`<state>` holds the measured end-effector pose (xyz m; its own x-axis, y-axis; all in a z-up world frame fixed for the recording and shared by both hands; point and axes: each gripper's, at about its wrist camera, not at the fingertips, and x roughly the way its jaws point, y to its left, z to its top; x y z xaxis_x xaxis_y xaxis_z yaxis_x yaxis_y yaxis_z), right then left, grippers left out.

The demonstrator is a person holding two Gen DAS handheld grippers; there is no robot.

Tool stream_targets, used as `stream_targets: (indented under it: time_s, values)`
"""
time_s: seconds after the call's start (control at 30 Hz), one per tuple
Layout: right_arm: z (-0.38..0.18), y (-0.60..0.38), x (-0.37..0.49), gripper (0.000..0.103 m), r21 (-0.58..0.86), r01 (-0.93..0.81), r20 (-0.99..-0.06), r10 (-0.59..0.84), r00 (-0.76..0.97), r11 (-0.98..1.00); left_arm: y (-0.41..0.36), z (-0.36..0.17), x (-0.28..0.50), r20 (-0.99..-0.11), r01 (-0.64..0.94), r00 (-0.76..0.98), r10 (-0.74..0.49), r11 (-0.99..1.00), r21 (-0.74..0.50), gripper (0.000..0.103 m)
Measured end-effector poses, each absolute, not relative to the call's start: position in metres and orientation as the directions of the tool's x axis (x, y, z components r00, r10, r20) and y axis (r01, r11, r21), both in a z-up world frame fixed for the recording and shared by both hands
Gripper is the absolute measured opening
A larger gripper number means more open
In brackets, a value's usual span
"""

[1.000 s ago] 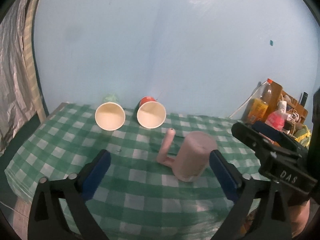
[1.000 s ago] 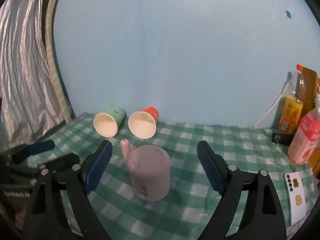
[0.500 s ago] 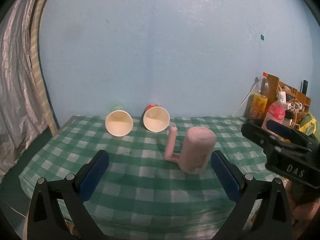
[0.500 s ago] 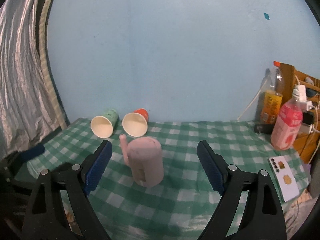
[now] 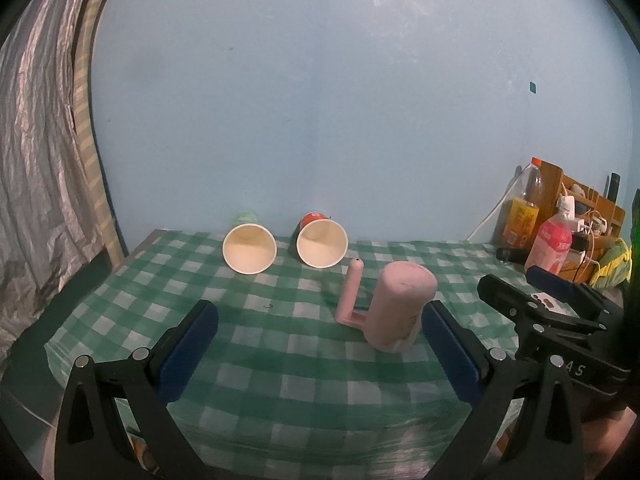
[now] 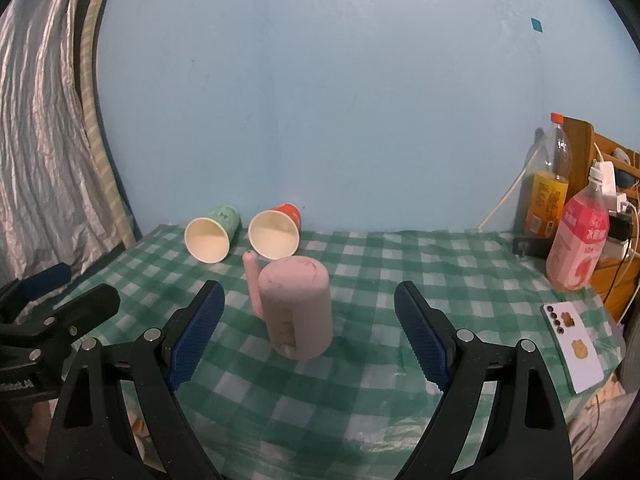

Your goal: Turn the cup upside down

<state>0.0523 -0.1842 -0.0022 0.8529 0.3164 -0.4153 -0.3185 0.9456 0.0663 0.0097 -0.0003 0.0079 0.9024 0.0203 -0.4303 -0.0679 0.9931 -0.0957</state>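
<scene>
A pink cup point(image 5: 400, 306) with a long handle stands upside down on the green checked tablecloth point(image 5: 280, 360); it also shows in the right wrist view point(image 6: 298, 308). My left gripper point(image 5: 320, 348) is open and empty, back from the cup near the table's front edge. My right gripper point(image 6: 310, 340) is open and empty, also short of the cup. Each gripper shows in the other's view, the right gripper point(image 5: 552, 312) and the left gripper point(image 6: 52, 304).
A green paper cup point(image 5: 249, 246) and a red paper cup point(image 5: 321, 240) lie on their sides at the back, mouths toward me. Bottles point(image 6: 576, 248), a wooden rack and cables crowd the right. A phone point(image 6: 572, 342) lies at the right edge.
Both grippers have pulled back and risen away from the upside-down pink cup, which stays put on the cloth. Both stay open.
</scene>
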Motion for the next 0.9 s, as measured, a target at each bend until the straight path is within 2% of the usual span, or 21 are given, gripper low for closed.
stream_targets:
  time_s: [0.27, 0.4, 0.9]
  values:
    - [-0.0021, -0.1846, 0.0517, 0.086, 0.071, -0.326, -0.421, 0.325, 0.847, 0.943, 0.0008, 0.0055, 0.0125, -0.447, -0.067, 0.894, 0.012, 0.992, -0.107, 0.103]
    - [-0.0033, -0.1829, 0.0521, 0.086, 0.068, -0.33, -0.427, 0.327, 0.843, 0.941, -0.0026, 0.0054, 0.0111, -0.446, -0.088, 0.894, 0.049, 0.994, -0.068, 0.103]
    - [-0.0067, -0.1804, 0.052, 0.086, 0.064, -0.33, -0.44, 0.323, 0.838, 0.942, -0.0059, 0.0036, 0.0125, -0.457, -0.07, 0.888, 0.039, 0.996, -0.05, 0.103]
